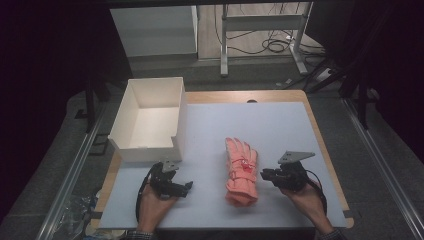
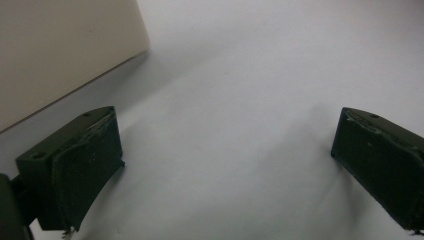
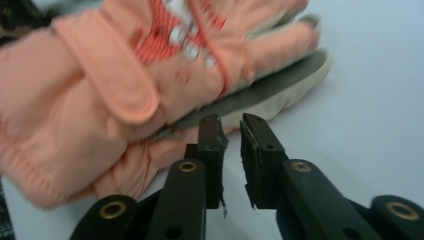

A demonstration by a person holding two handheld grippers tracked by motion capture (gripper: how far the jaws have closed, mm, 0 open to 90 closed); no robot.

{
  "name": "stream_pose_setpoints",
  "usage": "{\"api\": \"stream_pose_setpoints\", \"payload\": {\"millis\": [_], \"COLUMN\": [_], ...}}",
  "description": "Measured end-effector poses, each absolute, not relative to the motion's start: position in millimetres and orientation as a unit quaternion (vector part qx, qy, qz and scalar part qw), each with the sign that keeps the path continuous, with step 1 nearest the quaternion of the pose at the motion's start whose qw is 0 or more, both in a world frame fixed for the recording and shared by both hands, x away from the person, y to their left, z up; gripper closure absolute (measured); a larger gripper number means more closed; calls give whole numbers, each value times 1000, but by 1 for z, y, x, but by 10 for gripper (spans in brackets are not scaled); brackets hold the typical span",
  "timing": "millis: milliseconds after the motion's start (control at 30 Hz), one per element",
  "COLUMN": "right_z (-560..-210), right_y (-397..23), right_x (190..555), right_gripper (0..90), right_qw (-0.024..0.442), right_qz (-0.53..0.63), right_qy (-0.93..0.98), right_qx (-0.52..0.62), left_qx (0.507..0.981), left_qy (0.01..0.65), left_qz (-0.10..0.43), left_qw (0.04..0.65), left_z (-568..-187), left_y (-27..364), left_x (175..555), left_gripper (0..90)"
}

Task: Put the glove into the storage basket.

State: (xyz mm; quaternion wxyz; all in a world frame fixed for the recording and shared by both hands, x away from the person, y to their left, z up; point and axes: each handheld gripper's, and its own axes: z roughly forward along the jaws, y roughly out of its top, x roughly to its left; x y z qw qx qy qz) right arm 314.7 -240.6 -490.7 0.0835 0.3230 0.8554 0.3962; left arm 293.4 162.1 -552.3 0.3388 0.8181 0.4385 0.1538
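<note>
A salmon-pink winter glove (image 1: 241,172) lies flat on the white mat, fingers pointing away from me. In the right gripper view the glove (image 3: 150,75) is close up, its cuff strap and grey palm edge showing. My right gripper (image 1: 263,175) sits just right of the glove's cuff end, and its jaws (image 3: 230,122) stand almost together with only a slit between them and nothing in it, their tips right at the glove's edge. My left gripper (image 1: 189,187) rests on the mat left of the glove. Its jaws (image 2: 227,117) are spread wide over bare mat.
A white open box (image 1: 145,150) stands at the mat's back left, just beyond the left gripper; its wall (image 2: 60,50) fills the upper left of the left gripper view. The white mat (image 1: 280,125) covers a wooden table. Metal stand legs and cables lie on the floor behind.
</note>
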Motion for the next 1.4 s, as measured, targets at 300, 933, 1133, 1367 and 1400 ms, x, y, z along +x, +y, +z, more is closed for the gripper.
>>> {"api": "stream_pose_setpoints", "payload": {"millis": [300,933,1133,1367,1400], "right_z": [-519,-531,-532,-534,-534], "right_y": [-236,-204,-190,-176,-175], "right_x": [295,284,285,288,289], "right_gripper": [808,806,785,784,784], "right_qw": [55,43,45,50,49], "right_qz": [394,400,399,402,402], "right_qy": [858,867,871,871,872], "right_qx": [325,295,283,276,275], "left_qx": [818,818,818,819,819], "left_qy": [439,438,438,438,438], "left_qz": [154,154,154,154,155], "left_qw": [339,339,338,338,337], "left_z": [-552,-552,-552,-552,-552], "left_y": [162,162,162,162,162], "left_x": [293,293,294,294,294], "left_gripper": [0,0,0,0,0]}}
